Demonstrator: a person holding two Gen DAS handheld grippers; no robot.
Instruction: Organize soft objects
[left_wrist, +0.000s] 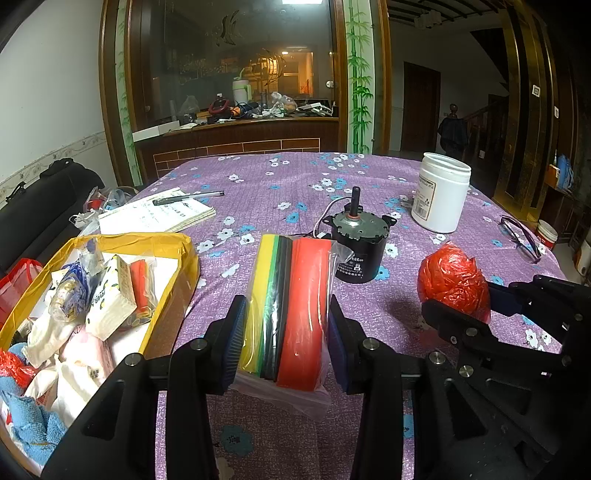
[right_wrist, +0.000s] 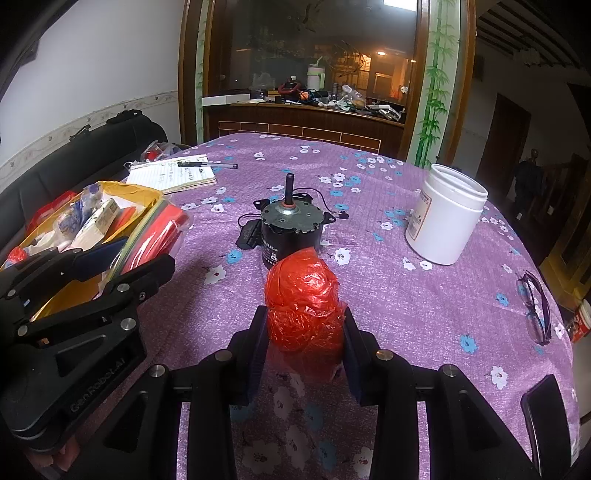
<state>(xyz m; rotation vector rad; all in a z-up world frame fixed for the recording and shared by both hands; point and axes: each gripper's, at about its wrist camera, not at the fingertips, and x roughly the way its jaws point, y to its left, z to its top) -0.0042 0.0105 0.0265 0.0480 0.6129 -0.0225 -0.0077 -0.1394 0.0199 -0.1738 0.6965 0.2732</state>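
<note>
My left gripper (left_wrist: 286, 332) is shut on a clear bag of coloured foam strips (left_wrist: 291, 306), yellow, green, black and red, held just above the purple tablecloth. The same bag (right_wrist: 155, 236) shows at the left of the right wrist view, between the left gripper's fingers (right_wrist: 147, 273). My right gripper (right_wrist: 304, 332) is shut on a crumpled red plastic bag (right_wrist: 304, 306). That red bag (left_wrist: 454, 282) also appears at the right of the left wrist view. A yellow-edged box (left_wrist: 162, 288) of tissue packs, cloths and other soft items lies at the left.
A black electric motor (left_wrist: 351, 243) with a shaft stands mid-table. A white plastic jar (left_wrist: 439, 192) sits at the right, with spectacles (left_wrist: 521, 240) near the table's right edge. A notebook (left_wrist: 159, 216) with a pen (left_wrist: 188, 197) lies behind the box.
</note>
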